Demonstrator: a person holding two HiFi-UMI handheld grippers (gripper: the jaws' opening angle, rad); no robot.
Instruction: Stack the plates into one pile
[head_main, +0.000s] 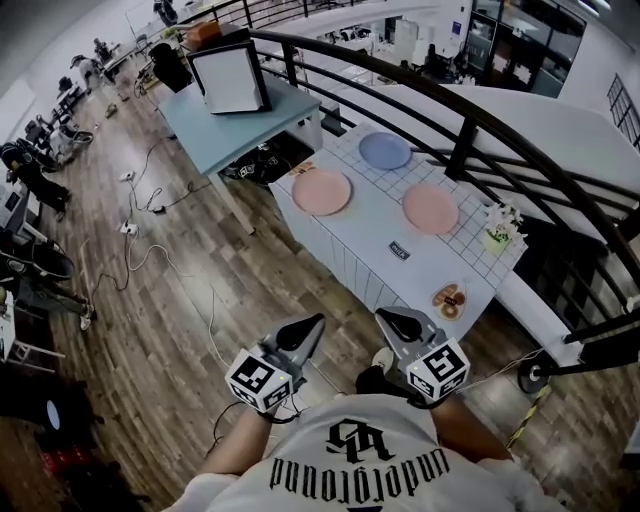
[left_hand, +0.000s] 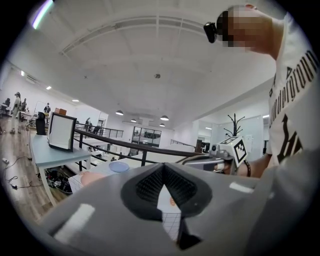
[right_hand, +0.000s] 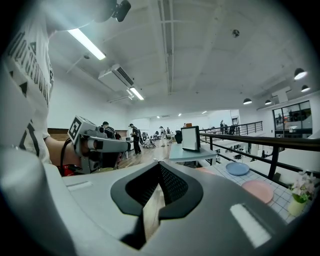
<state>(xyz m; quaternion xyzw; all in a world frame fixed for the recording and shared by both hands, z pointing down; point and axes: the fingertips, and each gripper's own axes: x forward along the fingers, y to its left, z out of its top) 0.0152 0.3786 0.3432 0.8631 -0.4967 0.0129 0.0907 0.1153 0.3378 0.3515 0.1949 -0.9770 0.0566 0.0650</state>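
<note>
Across the middle of the head view stands a white table (head_main: 420, 262) with a grid-lined top; three flat round plates lie on it, each apart from the others and none stacked: a blue plate (head_main: 385, 150) toward the upper edge, a pink plate (head_main: 321, 192) at its left end, and a second pink plate (head_main: 430, 209) right of centre; only this view shows all three at once, together with a small dish of snacks (head_main: 449, 300) at the near corner and the plank-patterned wood floor (head_main: 180, 300); the left gripper view catches just the blue plate and a sliver of one pink plate past its grey body, plus the right gripper's marker cube at the right of the frame; the right gripper view shows the blue plate, one pink plate and a little pot of flowers (right_hand: 299, 194) at lower right, with a curved black railing (right_hand: 260, 142) behind; the left gripper (head_main: 308, 328) and the right gripper (head_main: 392, 320) sit low at the bottom of the head view, close to the person's torso, side by side over the floor, noses toward the table and well apart from it; each gripper view shows ribbed black pads meeting at the tips, jaws together with nothing between them.
</note>
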